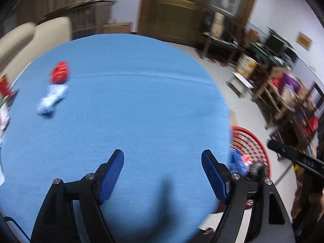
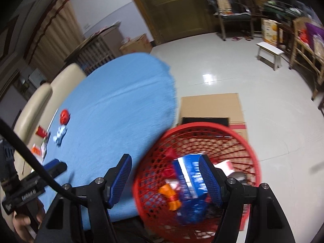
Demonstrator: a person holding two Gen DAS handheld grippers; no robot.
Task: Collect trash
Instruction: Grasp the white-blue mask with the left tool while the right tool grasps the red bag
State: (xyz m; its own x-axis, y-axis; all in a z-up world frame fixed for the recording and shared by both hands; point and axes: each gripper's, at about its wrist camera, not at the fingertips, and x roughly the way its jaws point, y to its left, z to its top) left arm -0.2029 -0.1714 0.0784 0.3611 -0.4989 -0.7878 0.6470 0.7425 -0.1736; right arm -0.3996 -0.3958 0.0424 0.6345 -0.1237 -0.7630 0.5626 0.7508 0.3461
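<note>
A round table with a blue cloth (image 1: 125, 93) holds a red crumpled wrapper (image 1: 60, 72) and a white-blue crumpled wrapper (image 1: 52, 99) at its far left; both also show in the right wrist view, red (image 2: 64, 116) and white-blue (image 2: 59, 134). A red mesh basket (image 2: 249, 141) on the floor beside the table holds a blue-white box (image 2: 191, 172), an orange wrapper (image 2: 170, 195) and other trash. My left gripper (image 1: 162, 175) is open and empty over the table's near part. My right gripper (image 2: 165, 179) is open and empty above the basket's rim.
More red and orange packets (image 2: 40, 139) lie at the table's left edge. A beige sofa (image 1: 40, 38) stands behind the table. Flat cardboard (image 2: 210, 105) lies on the tiled floor past the basket. A white stool (image 2: 269, 53), chairs and shelves line the right wall.
</note>
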